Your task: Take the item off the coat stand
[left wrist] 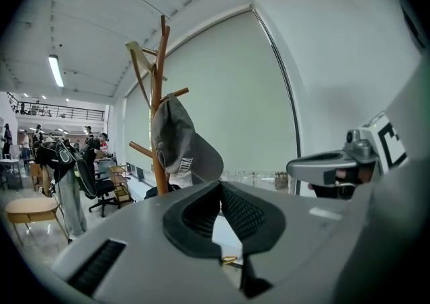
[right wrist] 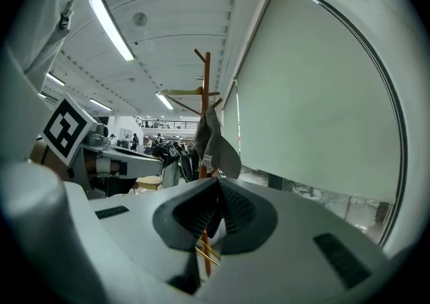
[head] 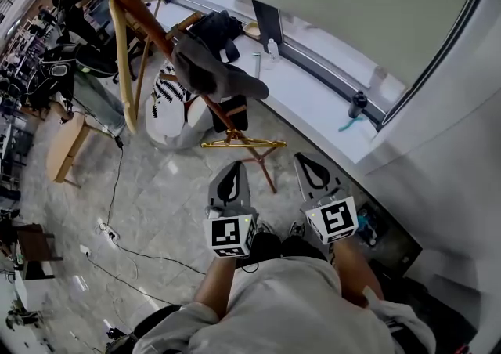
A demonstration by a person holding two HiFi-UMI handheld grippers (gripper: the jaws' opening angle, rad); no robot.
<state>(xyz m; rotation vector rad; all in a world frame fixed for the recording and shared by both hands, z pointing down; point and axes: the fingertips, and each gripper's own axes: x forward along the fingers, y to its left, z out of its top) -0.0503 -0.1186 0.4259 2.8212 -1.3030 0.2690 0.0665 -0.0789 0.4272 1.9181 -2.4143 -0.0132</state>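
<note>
Grey fabric baseball cap hangs on the brown wooden coat stand, well ahead. Your left gripper and right gripper are both closed, empty. Reach in like that and you'll likely knock the cap off.

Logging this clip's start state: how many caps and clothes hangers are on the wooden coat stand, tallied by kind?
Grey fabric baseball cap: 1
Pale curved wooden clothes hanger: 1
Gold metal clothes hanger: 1
Total: 3
</note>
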